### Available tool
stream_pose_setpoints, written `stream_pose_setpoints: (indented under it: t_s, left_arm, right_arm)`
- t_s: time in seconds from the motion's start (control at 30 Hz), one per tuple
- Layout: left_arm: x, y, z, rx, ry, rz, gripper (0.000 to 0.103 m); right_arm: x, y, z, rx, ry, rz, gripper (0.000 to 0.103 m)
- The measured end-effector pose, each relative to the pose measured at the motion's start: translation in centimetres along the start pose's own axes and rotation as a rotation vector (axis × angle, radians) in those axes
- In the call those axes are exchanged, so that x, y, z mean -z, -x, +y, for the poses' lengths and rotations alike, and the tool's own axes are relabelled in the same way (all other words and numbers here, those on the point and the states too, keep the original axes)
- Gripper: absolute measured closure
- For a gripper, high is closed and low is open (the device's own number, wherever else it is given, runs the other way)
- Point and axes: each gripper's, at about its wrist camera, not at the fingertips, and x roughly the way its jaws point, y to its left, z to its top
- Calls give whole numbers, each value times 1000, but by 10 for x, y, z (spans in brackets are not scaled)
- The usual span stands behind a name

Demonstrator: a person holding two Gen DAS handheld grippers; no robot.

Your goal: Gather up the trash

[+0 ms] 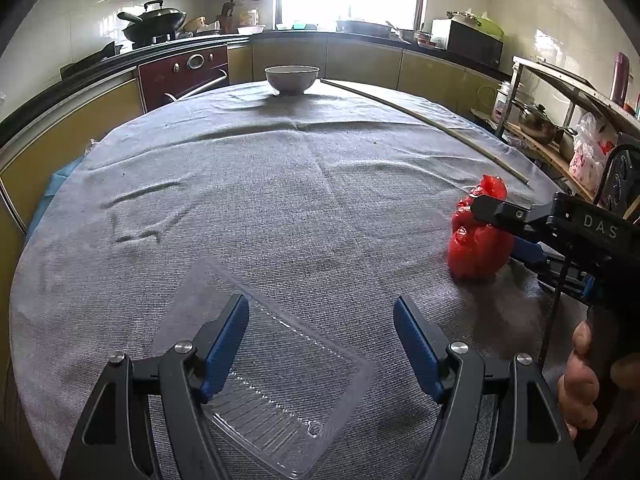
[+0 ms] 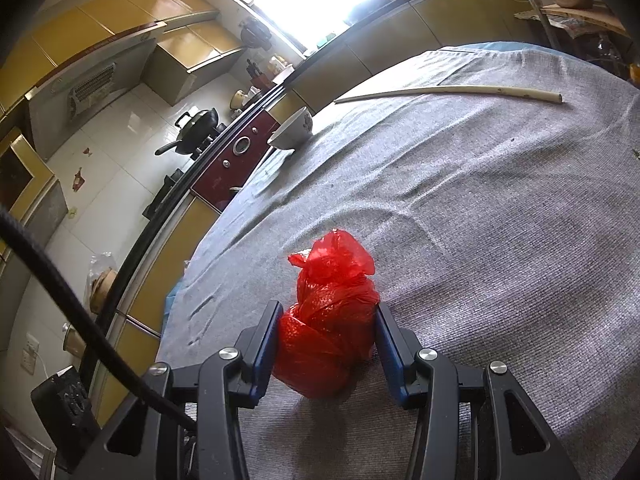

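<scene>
A knotted red plastic bag (image 2: 328, 316) sits on the grey tablecloth; it also shows at the right in the left wrist view (image 1: 478, 236). My right gripper (image 2: 326, 320) is shut on the red bag, its blue pads pressing both sides. A clear plastic tray (image 1: 276, 376) lies flat on the cloth near the front edge. My left gripper (image 1: 320, 312) is open and empty just above the tray, its left finger (image 1: 228, 332) over the tray's near part.
A white bowl (image 1: 292, 79) stands at the table's far edge, also in the right wrist view (image 2: 294, 130). A long pale stick (image 2: 448, 93) lies along the far right of the cloth (image 1: 280, 184). Kitchen counters, stove and a shelf rack surround the table.
</scene>
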Motion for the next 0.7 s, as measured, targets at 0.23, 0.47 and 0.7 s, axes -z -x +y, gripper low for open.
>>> stream_pose_setpoints:
  t_s: [0.23,0.47,0.7]
  left_arm:
    - [0,0,0,13,-2,-1,28]
    - [0,0,0,28,3,-4,28]
    - [0,-1,-2,20,-7,2,28]
  right_arm:
    - [0,-2,-1,6,-2,0,53]
    - [0,-4,-1,6,-3,1,53]
    - [0,-3,-1,7,-3,0,53]
